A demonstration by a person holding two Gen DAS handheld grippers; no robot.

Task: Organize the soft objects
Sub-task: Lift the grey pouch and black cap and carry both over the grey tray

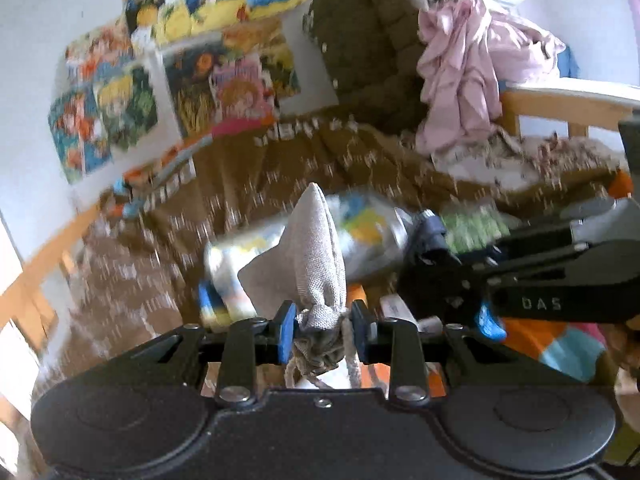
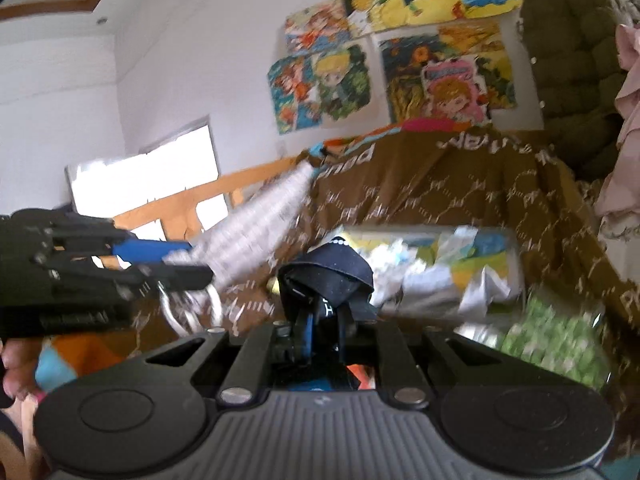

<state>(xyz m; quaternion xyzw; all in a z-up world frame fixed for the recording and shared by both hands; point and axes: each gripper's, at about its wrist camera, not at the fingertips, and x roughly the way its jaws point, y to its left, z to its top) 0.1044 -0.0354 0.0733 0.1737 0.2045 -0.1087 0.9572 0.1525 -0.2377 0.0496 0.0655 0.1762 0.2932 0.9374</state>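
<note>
Left tongs (image 1: pixel 323 330), lower centre of the left wrist view, were clamped on the tied neck of a grey drawstring pouch (image 1: pixel 310 256). Right tongs (image 2: pixel 320 320), lower centre of the right wrist view, were pinched nearly closed on a navy fabric strap (image 2: pixel 332 272). Beyond lay a blurred colourful bundle (image 2: pixel 440 268) on a brown patterned blanket (image 2: pixel 460 184); cartoon posters (image 2: pixel 396 60) hung on the wall in the upper frame.

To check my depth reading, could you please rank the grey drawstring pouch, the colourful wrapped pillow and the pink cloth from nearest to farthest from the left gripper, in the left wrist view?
1. Grey drawstring pouch: pinched in the left gripper.
2. Colourful wrapped pillow: just behind, on the brown blanket.
3. Pink cloth: far upper right.
</note>
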